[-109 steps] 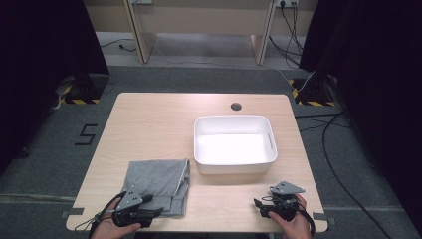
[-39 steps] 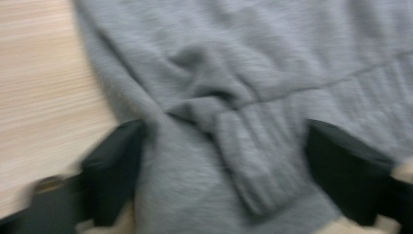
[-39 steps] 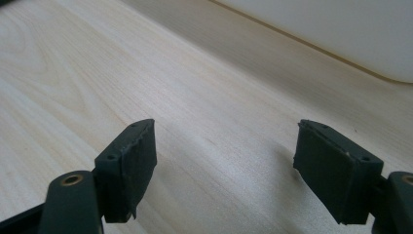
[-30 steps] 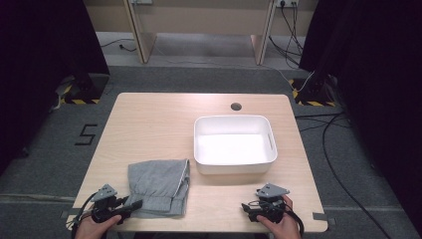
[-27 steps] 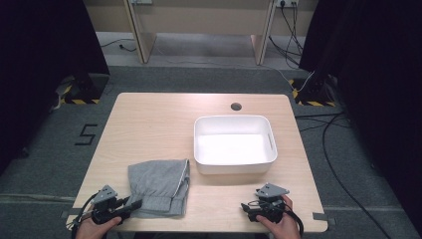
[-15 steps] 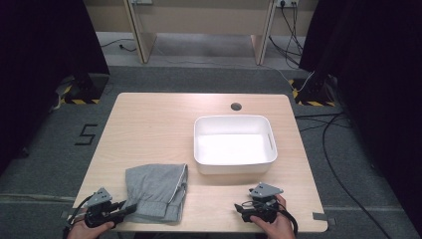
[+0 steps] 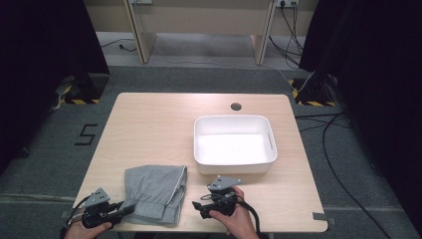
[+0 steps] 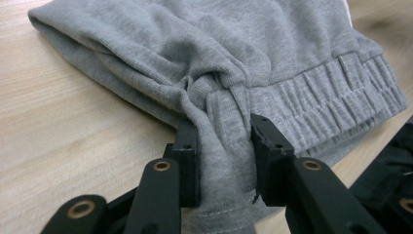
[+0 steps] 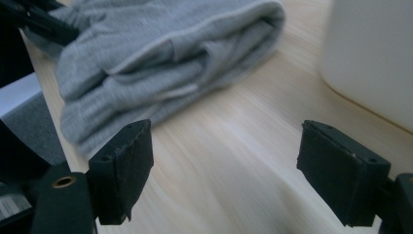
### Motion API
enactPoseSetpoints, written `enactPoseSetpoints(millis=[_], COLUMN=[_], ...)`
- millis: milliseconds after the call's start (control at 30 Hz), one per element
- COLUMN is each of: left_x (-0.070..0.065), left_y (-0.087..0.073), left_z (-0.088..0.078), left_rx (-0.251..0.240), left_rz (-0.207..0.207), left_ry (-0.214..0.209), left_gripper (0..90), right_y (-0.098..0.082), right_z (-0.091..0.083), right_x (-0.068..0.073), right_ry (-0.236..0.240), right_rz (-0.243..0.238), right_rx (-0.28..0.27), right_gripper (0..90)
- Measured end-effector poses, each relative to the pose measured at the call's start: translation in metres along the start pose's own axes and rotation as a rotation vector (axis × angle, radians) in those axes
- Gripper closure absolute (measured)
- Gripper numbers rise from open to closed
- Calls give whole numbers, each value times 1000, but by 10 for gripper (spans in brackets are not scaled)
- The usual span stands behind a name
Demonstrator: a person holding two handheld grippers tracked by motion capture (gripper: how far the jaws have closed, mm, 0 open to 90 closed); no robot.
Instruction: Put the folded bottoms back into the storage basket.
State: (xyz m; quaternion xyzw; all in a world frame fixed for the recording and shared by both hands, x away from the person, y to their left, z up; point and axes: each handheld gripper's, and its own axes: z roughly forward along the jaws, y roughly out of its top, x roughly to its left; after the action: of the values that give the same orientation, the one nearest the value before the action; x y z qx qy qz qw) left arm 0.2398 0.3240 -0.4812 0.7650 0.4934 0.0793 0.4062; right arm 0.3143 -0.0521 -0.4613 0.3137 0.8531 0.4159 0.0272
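While the pale wooden surface (image 7: 149, 129) filled the middle of the high view, grey carpet (image 7: 45, 164) lay around it, with black curtains (image 7: 45, 45) at both upper corners and cables (image 7: 343, 149) trailing at right. A folded grey knitted garment (image 7: 155, 191) lay at the lower left of the surface. The left gripper (image 8: 221, 156) had its jaws closed on a bunched fold near the garment's ribbed hem. The right gripper (image 7: 206, 206), low in the centre, held its jaws wide apart over bare wood just beside the garment. A white rectangular plastic tub (image 7: 234, 144) sat right of centre, near a round dark hole (image 7: 236, 106).
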Motion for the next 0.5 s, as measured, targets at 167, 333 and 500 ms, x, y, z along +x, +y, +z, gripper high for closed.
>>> enactPoseSetpoints(millis=[167,333,500], left_x=[1,0,0], left_y=[-1,-2,-4], left_z=[-3,-5,-6], left_rx=[12,14,12], left_rz=[-1,8,7], left_ry=[-4,1,3], left_gripper=[668,666,664], right_y=[19,35,41], right_z=[19,43,60], right_x=[10,22,27], right_ry=[14,19,4], right_rz=[16,37,26], right_rx=[-31,-35,-30], right_gripper=[203,171,167])
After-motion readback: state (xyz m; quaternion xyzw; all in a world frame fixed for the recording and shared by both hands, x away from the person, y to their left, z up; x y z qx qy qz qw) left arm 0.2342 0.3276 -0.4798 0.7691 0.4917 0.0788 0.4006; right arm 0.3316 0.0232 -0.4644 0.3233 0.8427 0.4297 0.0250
